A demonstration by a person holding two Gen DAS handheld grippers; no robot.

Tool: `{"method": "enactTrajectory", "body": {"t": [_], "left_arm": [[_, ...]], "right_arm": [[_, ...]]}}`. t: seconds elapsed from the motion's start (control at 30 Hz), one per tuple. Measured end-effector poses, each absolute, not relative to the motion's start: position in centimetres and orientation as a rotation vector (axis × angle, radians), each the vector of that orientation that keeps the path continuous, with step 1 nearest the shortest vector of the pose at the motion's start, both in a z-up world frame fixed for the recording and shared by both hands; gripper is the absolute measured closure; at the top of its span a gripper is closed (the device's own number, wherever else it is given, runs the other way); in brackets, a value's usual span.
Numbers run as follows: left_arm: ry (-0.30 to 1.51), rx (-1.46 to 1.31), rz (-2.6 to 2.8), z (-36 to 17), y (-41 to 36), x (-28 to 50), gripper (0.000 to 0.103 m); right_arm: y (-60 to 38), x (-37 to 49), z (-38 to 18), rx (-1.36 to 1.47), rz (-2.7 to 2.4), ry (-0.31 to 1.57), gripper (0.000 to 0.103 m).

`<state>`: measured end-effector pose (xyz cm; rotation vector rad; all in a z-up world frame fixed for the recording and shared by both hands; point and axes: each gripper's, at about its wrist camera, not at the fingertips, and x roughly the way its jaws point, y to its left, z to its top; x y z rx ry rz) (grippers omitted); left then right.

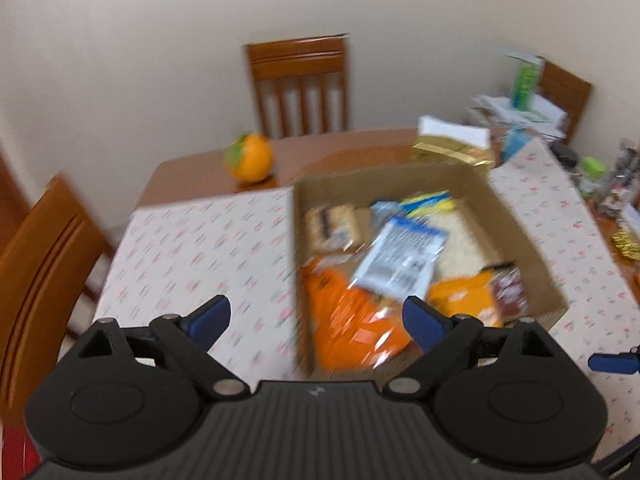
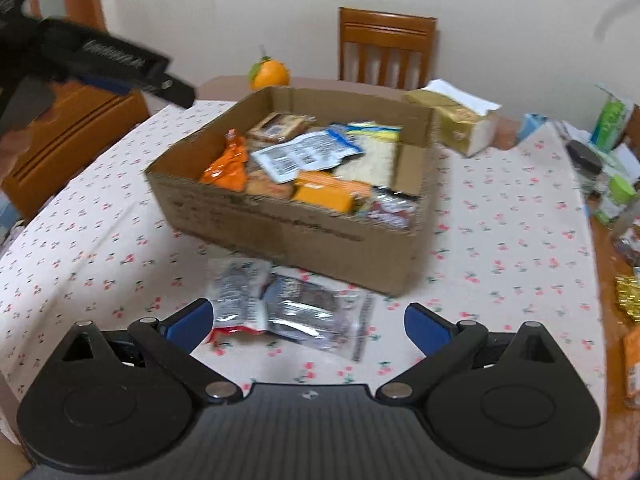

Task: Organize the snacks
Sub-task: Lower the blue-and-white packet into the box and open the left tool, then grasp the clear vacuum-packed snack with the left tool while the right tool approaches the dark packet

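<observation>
A shallow cardboard box (image 2: 280, 236) stands on the table and holds several snack packets: an orange bag (image 1: 352, 320), a blue-and-white packet (image 1: 404, 256) and a yellow pack (image 2: 324, 192). The box also shows in the left wrist view (image 1: 508, 208). Two clear snack packets (image 2: 288, 308) lie on the cloth just in front of the box. My right gripper (image 2: 308, 322) is open above them, empty. My left gripper (image 1: 316, 318) is open and empty, over the box's near left corner; it also shows at the right wrist view's upper left (image 2: 120, 64).
A cherry-print cloth (image 1: 192, 256) covers the wooden table. An orange-shaped toy (image 1: 250, 158) and a gold tissue pack (image 2: 460, 120) sit behind the box. Jars and clutter (image 2: 600, 168) crowd the right edge. Wooden chairs (image 1: 300, 80) stand around the table.
</observation>
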<state>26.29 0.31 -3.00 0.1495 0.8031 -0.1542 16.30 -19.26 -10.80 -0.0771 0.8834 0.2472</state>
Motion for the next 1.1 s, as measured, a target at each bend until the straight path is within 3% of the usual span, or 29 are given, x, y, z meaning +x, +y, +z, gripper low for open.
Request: {"method": "enactTrajectory", "body": {"t": [0.27,0.7,1.1], "left_arm": [[0.906,0.068,-0.081,-6.9,3.5,21.9,0.010],[0.936,0.030,-0.070,-7.8,6.6,19.7,0.010],[0.964,0.060,-0.171,-8.9,2.6,20.8,0.010]], "right_arm": [[-14.6,17.6,-13.2,-0.094,0.376,0.915,0.000],[-9.6,18.4,-15.4,-0.101,0.455,0.997,0.000],[-11.9,17.1,-14.2,-0.146,0.405,0.963,0.000]]}}
